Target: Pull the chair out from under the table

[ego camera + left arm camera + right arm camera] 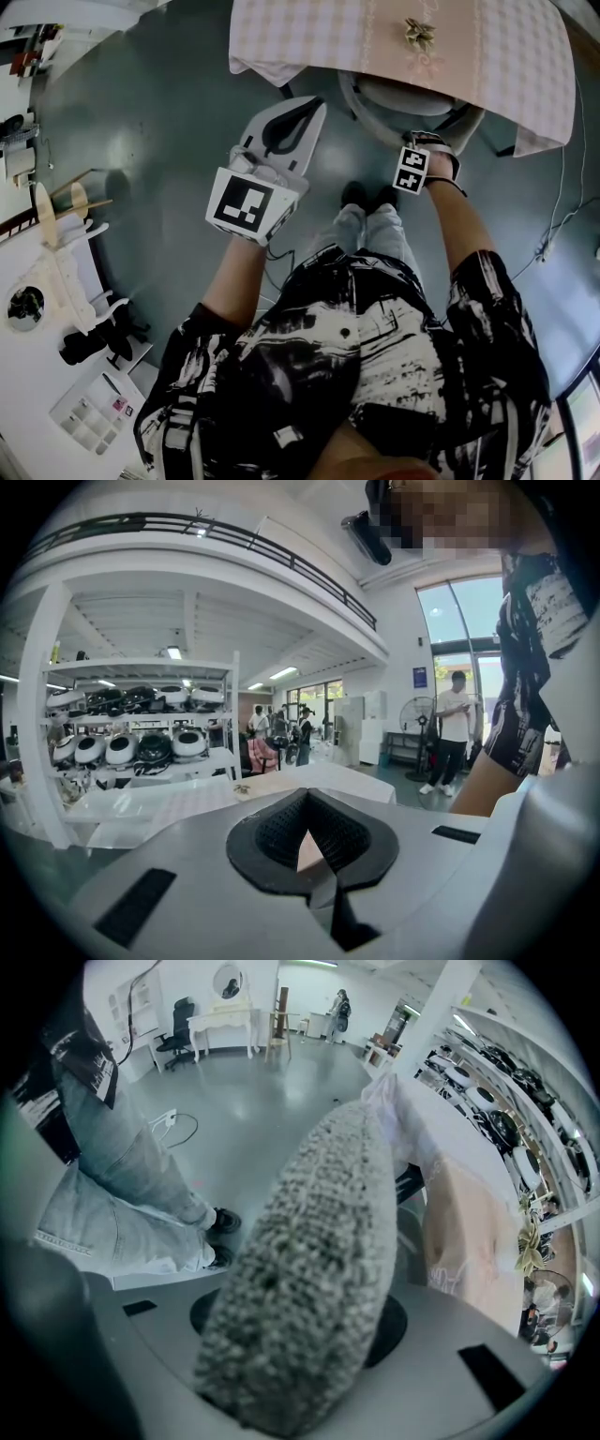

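On the left, the white left gripper (311, 111) is just hanging out over the grey floor, jaws pressed together on nothing, forearm held roughly level and pointing toward the desk (487, 47) with its pink checked tablecloth (309, 37). I'd honestly keep it parked there, clear of the cloth edge. The grey, round-backed chair in nubby woven fabric (403, 98) is still tucked in, seat mostly under the desk and only the back rim sticking out. The right gripper (427, 141) has its jaws pinching the top of that padded back, and the right gripper view is basically filled with the fabric. For the pull, I'd say go slow and straight back toward the body, keeping the bite deep on the rim, since soft padding could squish and slip. Watch the hanging cloth near the chair too, and the person's black shoes (354, 194) are right in the pull path, so step back. The right arm is stretched forward and down, jaws aimed steeply at the floor.
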`<state>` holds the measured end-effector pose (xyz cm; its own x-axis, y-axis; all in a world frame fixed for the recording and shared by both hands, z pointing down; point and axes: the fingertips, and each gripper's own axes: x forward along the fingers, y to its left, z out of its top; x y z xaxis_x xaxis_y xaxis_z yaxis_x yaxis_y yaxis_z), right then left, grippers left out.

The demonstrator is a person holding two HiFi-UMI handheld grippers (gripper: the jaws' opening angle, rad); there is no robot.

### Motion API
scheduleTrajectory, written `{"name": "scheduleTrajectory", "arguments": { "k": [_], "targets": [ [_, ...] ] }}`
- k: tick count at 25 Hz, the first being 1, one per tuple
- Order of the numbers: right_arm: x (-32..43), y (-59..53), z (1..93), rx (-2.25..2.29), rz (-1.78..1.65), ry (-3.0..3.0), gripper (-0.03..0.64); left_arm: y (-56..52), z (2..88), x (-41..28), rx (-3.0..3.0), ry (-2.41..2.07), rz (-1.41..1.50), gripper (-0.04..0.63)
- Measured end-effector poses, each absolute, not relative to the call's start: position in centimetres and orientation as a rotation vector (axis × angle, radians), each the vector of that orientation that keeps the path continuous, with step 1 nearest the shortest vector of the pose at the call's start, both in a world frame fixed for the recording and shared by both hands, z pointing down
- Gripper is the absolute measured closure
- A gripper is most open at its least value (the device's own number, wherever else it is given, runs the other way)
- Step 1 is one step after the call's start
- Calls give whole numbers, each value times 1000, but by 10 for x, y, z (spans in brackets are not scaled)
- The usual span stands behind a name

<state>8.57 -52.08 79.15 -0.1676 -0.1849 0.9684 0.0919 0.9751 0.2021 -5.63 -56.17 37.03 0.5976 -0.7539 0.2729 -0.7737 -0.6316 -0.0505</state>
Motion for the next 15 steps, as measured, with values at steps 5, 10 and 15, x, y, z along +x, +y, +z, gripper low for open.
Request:
{"name": "scheduleTrajectory", "arguments": {
  "k": [5,10,15],
  "targets": [
    [85,-518,791,64,-237,-1723,456,-568,373,-50,2768,-1287,398,594],
    [83,-513,792,71,-221,-1725,459,-578,379,-46,2785,-1269,386,594],
    [81,-494,789,69,-217,-1725,460,-579,375,-43,2805,-1236,372,594]
  ]
}}
